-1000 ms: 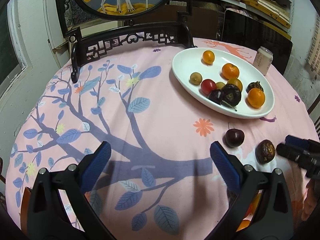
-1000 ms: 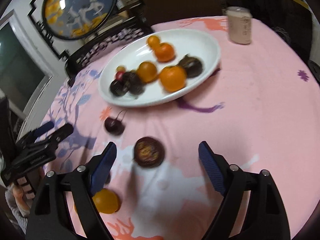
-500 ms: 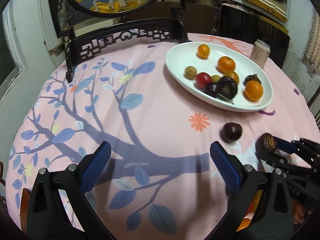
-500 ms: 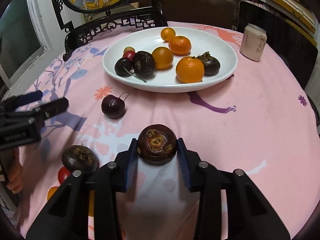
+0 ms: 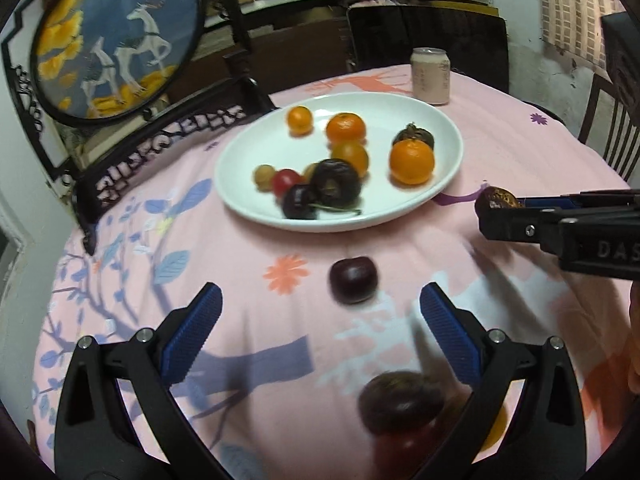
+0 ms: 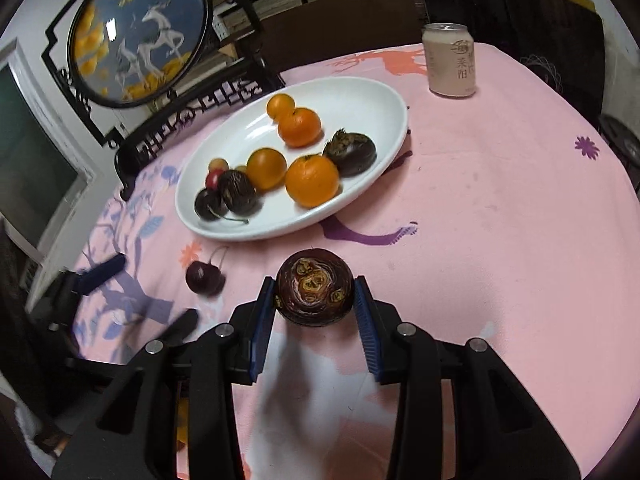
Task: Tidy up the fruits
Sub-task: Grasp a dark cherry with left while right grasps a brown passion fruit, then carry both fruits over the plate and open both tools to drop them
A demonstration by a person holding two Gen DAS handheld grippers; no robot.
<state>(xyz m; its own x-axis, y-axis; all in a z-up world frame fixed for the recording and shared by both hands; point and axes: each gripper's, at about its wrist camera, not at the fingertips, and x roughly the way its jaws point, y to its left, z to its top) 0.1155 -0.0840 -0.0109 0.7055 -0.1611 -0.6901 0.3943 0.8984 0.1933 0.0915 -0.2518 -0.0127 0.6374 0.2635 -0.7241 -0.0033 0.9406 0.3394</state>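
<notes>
Right gripper (image 6: 315, 300) clenched on the water chestnut (image 6: 315, 293), left gripper (image 5: 320, 312) released near the cherry (image 5: 353, 280)

Cherry (image 5: 353, 285) lies on the table before the plate (image 5: 448, 136).

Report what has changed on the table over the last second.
The right tool has closed on the dark brown fruit and holds it off the cloth. The left tool, open, has swung toward the loose cherry. The white plate with its fruits and the can stayed put.
</notes>
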